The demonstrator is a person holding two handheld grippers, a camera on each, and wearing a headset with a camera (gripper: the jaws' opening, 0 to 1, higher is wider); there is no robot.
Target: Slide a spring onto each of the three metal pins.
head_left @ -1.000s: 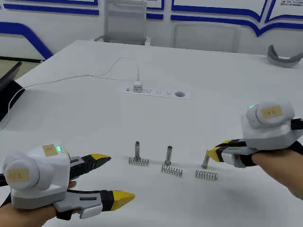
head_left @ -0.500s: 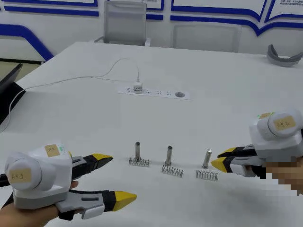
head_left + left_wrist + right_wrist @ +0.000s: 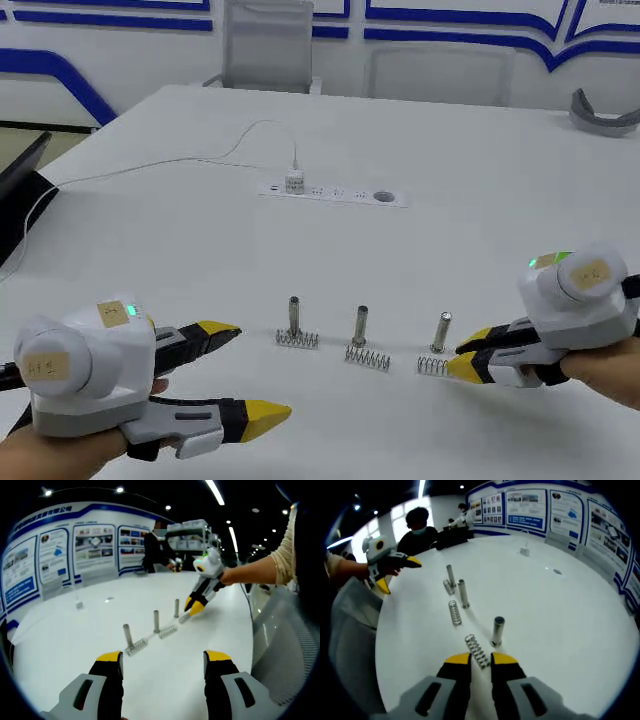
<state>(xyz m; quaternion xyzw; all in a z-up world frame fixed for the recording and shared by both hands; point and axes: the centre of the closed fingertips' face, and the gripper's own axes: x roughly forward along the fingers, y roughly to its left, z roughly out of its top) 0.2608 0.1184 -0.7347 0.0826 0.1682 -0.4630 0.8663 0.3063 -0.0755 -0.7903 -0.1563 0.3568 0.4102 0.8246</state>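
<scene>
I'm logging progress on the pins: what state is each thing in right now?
Left claw: open, empty.
Right claw: nearly shut; grip unclear.
Left pin: upright, bare.
Middle pin: upright, bare.
Right pin: upright, bare.
Left spring: lying flat beside its pin.
Middle spring: lying flat beside its pin.
Right spring: lying flat, end between right claw's tips.
Charger: plugged into power strip.

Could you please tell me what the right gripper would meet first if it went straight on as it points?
Most likely the nearest spring, lying right ahead of the right gripper; the pin stands just beside that line.
</scene>
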